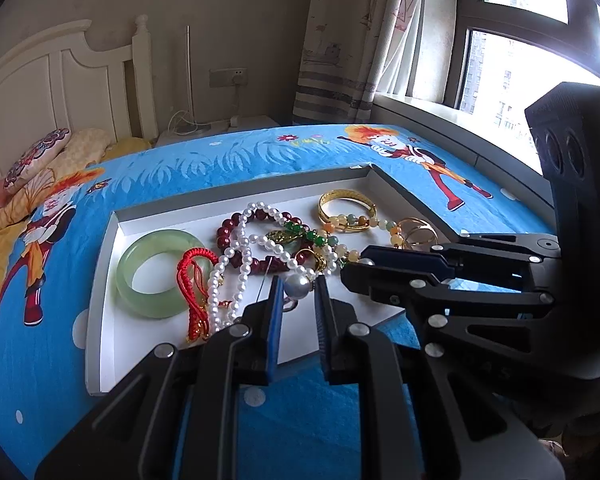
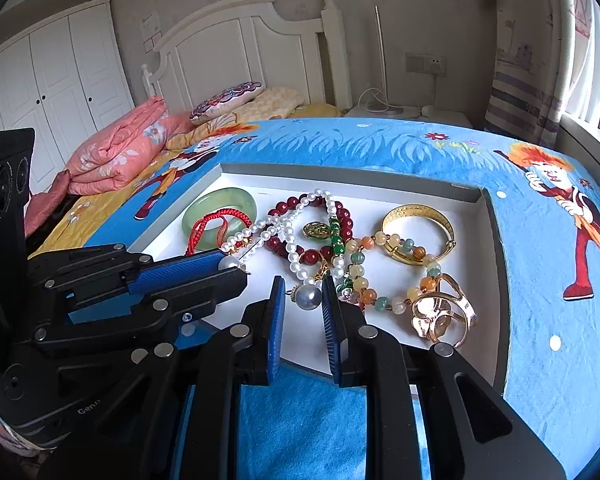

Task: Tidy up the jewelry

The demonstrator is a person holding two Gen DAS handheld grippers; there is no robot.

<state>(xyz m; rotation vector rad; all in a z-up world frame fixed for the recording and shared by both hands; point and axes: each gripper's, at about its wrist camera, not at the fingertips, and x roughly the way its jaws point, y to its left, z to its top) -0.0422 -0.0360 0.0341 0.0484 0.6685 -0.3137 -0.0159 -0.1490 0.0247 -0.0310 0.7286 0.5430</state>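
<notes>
White tray [image 1: 148,340] of jewelry on a bed [image 1: 300,420]. Left gripper [image 1: 297,280]: jaws nearly closed, pinching pearl 1 [image 1: 297,285] at the tray's near edge. Right gripper [image 2: 303,280]: jaws likewise narrow, pinching pearl 2 [image 2: 309,297]. In the left wrist view, the jade bangle [image 1: 128,280] lies at 9 o'clock of pearl 1, the gold bangle [image 1: 346,194] at 1 o'clock, and the tangled bead strands [image 1: 260,240] at 12 o'clock.
</notes>
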